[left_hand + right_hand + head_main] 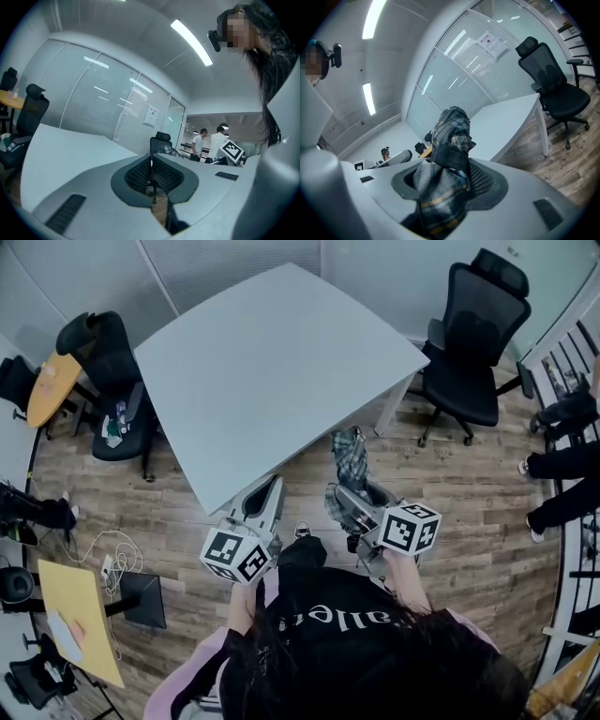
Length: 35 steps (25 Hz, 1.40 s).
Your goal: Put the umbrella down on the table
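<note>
The folded plaid umbrella (350,454) sticks out forward from my right gripper (349,499), whose jaws are shut on its lower part. In the right gripper view the umbrella (450,126), wrapped with a dark strap, fills the jaws of the right gripper (447,171). It hangs over the wood floor just short of the near corner of the white table (272,352). My left gripper (270,491) sits beside it to the left, at the table's near edge. Seen from its own camera, the left gripper (151,171) is shut with nothing between its pads.
A black office chair (469,343) stands right of the table and another (108,362) left of it. A yellow round tabletop (52,385) and a yellow board (80,615) lie at the left. People's legs (562,465) show at the right edge.
</note>
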Each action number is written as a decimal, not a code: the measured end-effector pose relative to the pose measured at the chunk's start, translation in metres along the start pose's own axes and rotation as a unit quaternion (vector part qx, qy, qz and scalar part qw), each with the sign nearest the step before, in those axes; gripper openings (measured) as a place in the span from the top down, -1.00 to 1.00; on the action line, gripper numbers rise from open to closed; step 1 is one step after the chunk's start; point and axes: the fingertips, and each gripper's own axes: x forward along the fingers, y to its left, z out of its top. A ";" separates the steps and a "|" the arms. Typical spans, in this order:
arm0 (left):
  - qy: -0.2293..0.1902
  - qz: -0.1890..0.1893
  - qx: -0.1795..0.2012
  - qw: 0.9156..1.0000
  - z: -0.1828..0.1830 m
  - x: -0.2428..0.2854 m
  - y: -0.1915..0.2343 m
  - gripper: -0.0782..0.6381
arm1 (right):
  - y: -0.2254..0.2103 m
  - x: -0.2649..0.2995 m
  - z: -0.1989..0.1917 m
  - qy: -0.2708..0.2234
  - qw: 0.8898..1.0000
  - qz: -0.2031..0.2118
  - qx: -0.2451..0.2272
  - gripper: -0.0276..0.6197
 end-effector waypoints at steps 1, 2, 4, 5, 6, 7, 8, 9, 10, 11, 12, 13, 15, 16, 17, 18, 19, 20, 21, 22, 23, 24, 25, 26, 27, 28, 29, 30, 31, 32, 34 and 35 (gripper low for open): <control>0.002 -0.001 0.001 1.000 0.002 0.004 0.004 0.70 | -0.002 0.004 0.004 -0.001 1.000 -0.002 0.001 0.21; 0.003 -0.002 0.001 1.000 0.003 0.007 0.008 0.70 | -0.003 0.009 0.007 -0.001 1.000 -0.005 0.001 0.21; 0.007 0.000 -0.002 1.000 0.011 0.021 0.039 0.70 | -0.007 0.039 0.020 0.002 1.000 -0.009 0.002 0.21; 0.009 0.002 -0.006 1.000 0.021 0.039 0.078 0.70 | -0.010 0.080 0.035 0.007 1.000 -0.010 0.002 0.21; 0.011 0.007 -0.012 1.000 0.036 0.064 0.137 0.70 | -0.015 0.141 0.058 0.015 1.000 -0.011 0.003 0.21; 0.012 0.012 -0.019 1.000 0.054 0.093 0.206 0.70 | -0.020 0.214 0.084 0.024 1.000 -0.012 0.004 0.21; 0.014 0.017 -0.027 0.999 0.070 0.120 0.271 0.70 | -0.025 0.282 0.108 0.034 0.999 -0.013 0.005 0.21; 0.015 0.020 -0.033 0.999 0.082 0.141 0.319 0.70 | -0.029 0.333 0.125 0.043 0.999 -0.015 0.005 0.21; 0.015 0.021 -0.037 0.999 0.089 0.154 0.348 0.70 | -0.032 0.364 0.136 0.049 0.999 -0.017 0.005 0.21; 0.015 0.020 -0.039 0.999 0.092 0.160 0.363 0.70 | -0.034 0.379 0.140 0.052 0.998 -0.019 0.004 0.21; 0.015 0.018 -0.040 0.999 0.093 0.163 0.369 0.70 | -0.035 0.386 0.142 0.053 0.998 -0.021 0.002 0.21; 0.014 0.017 -0.040 0.999 0.093 0.165 0.372 0.70 | -0.035 0.390 0.142 0.053 0.998 -0.023 0.000 0.21; 0.014 0.012 -0.038 0.999 0.090 0.164 0.365 0.70 | -0.035 0.382 0.140 0.051 0.998 -0.028 -0.007 0.21; 0.014 0.006 -0.035 0.999 0.084 0.157 0.344 0.70 | -0.034 0.359 0.134 0.047 0.998 -0.031 -0.011 0.21; 0.014 -0.001 -0.030 0.999 0.075 0.142 0.304 0.70 | -0.032 0.317 0.121 0.040 0.999 -0.035 -0.013 0.21; 0.013 -0.009 -0.025 1.000 0.062 0.121 0.250 0.70 | -0.028 0.259 0.102 0.032 0.999 -0.039 -0.014 0.21; 0.012 -0.016 -0.021 1.000 0.049 0.099 0.192 0.70 | -0.024 0.198 0.082 0.025 0.999 -0.042 -0.015 0.21; 0.011 -0.020 -0.020 1.000 0.037 0.080 0.146 0.70 | -0.021 0.149 0.065 0.022 0.999 -0.045 -0.016 0.21; 0.010 -0.021 -0.020 1.000 0.030 0.069 0.120 0.70 | -0.020 0.121 0.056 0.020 0.999 -0.047 -0.017 0.21; 0.010 -0.021 -0.022 0.999 0.027 0.065 0.112 0.70 | -0.021 0.112 0.054 0.021 0.998 -0.049 -0.019 0.21; 0.011 -0.018 -0.023 1.000 0.026 0.065 0.113 0.70 | -0.023 0.114 0.055 0.022 0.998 -0.049 -0.020 0.21; 0.011 -0.015 -0.024 1.000 0.026 0.067 0.118 0.70 | -0.026 0.119 0.058 0.024 0.998 -0.049 -0.021 0.21; 0.012 -0.011 -0.025 1.000 0.025 0.069 0.123 0.70 | -0.029 0.124 0.060 0.026 0.998 -0.049 -0.021 0.21; 0.013 -0.006 -0.026 1.000 0.024 0.070 0.125 0.70 | -0.032 0.127 0.062 0.028 0.998 -0.049 -0.021 0.21; 0.013 -0.002 -0.026 1.000 0.023 0.071 0.125 0.70 | -0.035 0.128 0.063 0.030 0.998 -0.048 -0.021 0.21; 0.014 0.002 -0.026 1.000 0.022 0.072 0.125 0.70 | -0.039 0.130 0.065 0.032 0.998 -0.046 -0.020 0.21; 0.014 0.007 -0.025 1.000 0.022 0.073 0.126 0.70 | -0.043 0.132 0.068 0.034 0.998 -0.044 -0.019 0.21; 0.014 0.014 -0.024 1.000 0.022 0.075 0.128 0.70 | -0.047 0.136 0.071 0.037 0.998 -0.041 -0.019 0.21; 0.014 0.022 -0.024 0.999 0.022 0.078 0.131 0.70 | -0.052 0.141 0.075 0.041 0.998 -0.037 -0.020 0.21; 0.013 0.032 -0.023 0.999 0.022 0.080 0.135 0.70 | -0.057 0.147 0.080 0.047 0.998 -0.032 -0.022 0.21; 0.010 0.056 -0.023 0.998 0.024 0.087 0.146 0.70 | -0.067 0.160 0.092 0.059 0.998 -0.023 -0.029 0.21; 0.007 0.069 -0.024 0.997 0.026 0.091 0.152 0.70 | -0.072 0.167 0.098 0.065 0.997 -0.019 -0.033 0.21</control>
